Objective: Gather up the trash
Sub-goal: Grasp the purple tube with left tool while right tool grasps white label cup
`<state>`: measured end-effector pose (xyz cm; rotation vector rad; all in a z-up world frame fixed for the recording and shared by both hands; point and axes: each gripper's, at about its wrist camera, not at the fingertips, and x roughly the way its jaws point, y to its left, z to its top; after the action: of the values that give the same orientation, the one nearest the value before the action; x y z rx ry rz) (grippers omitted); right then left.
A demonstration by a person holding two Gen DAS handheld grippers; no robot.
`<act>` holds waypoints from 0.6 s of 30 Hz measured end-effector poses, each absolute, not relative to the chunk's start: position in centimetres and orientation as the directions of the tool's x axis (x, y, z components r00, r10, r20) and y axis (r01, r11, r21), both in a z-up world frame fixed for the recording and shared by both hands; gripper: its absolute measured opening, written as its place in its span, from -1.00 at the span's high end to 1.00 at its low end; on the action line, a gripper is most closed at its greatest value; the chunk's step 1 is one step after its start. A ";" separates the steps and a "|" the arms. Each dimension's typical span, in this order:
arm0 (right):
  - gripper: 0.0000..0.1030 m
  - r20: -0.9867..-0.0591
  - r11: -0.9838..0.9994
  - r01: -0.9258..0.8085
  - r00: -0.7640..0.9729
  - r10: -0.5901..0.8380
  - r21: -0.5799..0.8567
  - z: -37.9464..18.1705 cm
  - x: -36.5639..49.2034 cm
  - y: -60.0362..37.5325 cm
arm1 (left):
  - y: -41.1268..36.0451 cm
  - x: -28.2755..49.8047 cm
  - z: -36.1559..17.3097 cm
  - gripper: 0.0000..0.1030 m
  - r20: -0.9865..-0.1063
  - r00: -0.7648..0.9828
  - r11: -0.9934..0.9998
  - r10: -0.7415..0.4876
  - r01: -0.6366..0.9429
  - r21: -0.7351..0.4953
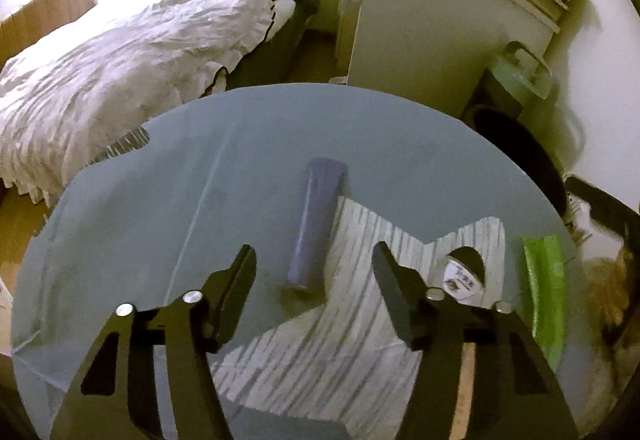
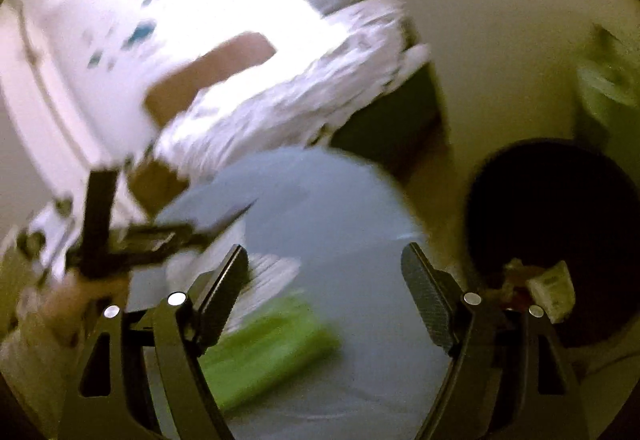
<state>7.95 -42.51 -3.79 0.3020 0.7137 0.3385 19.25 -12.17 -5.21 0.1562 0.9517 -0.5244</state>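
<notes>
Over a round blue table (image 1: 160, 168), the left gripper (image 1: 314, 260) stands part open with nothing between its fingers. One purple tube (image 1: 316, 224) lies just ahead of it, its near end between the fingertips; one small white labelled piece (image 1: 460, 276) sits right of the right finger, and one green packet (image 1: 546, 288) beyond that. The right gripper (image 2: 324, 264), wide open and empty, hovers above the green packet (image 2: 268, 348). One black bin (image 2: 556, 208) holding scraps stands to its right; a bed (image 1: 100, 80) lies beyond.
</notes>
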 end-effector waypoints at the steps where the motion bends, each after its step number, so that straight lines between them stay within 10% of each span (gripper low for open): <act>1: -0.52 -0.610 0.910 -0.225 0.683 0.401 0.347 -3.5 8.2 -40.7 | -12.2 19.4 -5.4 -0.02 -0.807 0.467 0.864 -0.362 0.493 -0.102; 9: -0.52 -0.777 0.922 -0.340 0.523 0.350 0.187 -4.4 11.0 -30.4 | -11.6 20.4 -5.5 0.64 -0.780 0.512 0.869 -0.359 0.488 -0.080; 15: -0.50 -0.835 0.929 -0.351 0.473 0.282 0.115 -6.3 13.0 -27.5 | -9.9 19.5 -4.9 0.66 -0.741 0.520 0.868 -0.426 0.465 -0.172; 18: -0.07 -0.841 0.931 -0.362 0.488 0.234 0.049 -6.9 13.5 -27.0 | -9.5 18.8 -4.1 0.66 -0.718 0.530 0.865 -0.452 0.458 -0.207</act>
<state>13.48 -26.96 -6.93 -0.1409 0.9975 0.3634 18.82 -9.46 -4.08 0.0072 0.8545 -0.5431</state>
